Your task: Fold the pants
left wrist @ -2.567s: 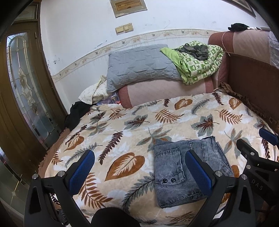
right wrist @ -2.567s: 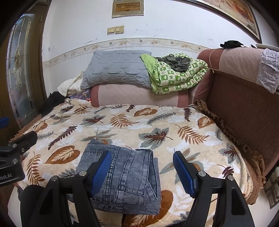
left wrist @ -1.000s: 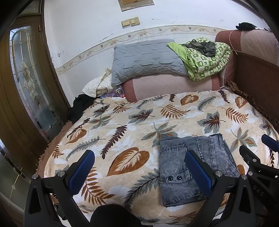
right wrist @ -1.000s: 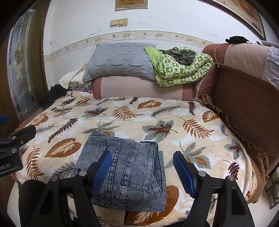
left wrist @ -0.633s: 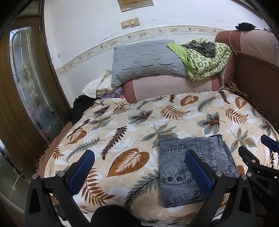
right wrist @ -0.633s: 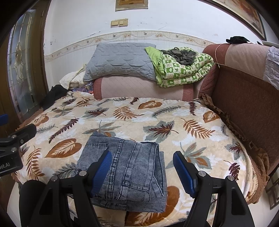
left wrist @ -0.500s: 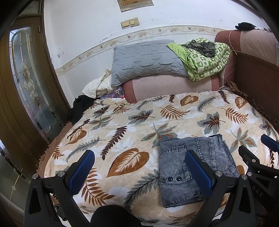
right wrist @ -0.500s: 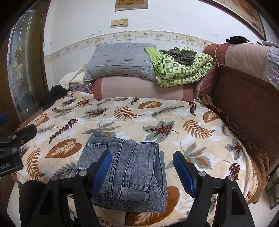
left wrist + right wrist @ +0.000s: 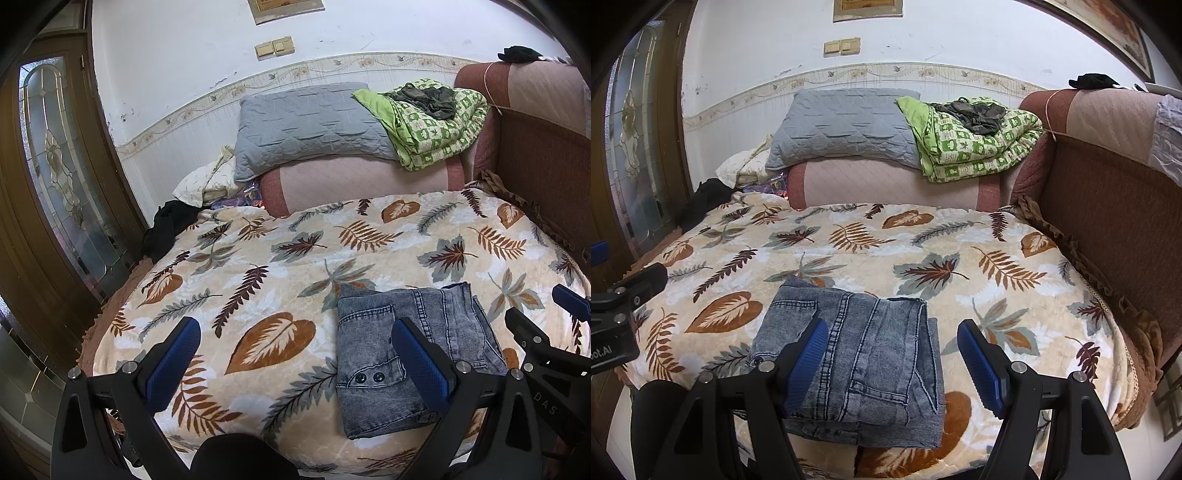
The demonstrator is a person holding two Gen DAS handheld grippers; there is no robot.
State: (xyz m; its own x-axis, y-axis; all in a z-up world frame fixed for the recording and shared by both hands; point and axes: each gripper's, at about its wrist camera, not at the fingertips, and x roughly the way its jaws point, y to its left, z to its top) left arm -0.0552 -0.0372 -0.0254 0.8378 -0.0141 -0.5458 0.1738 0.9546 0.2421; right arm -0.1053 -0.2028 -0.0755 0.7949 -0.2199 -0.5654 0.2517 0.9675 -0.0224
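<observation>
Both claws [image 9: 295, 360] [image 9: 892, 363] gape over folded pants [image 9: 857, 354] on leaf-print bedspread [image 9: 979, 240].

Left gripper [image 9: 295, 360], right gripper [image 9: 892, 360]: black angular frames, ribbed blue pads [image 9: 173, 363], silver screws [image 9: 1018, 367]; white lettering on both bodies.
</observation>
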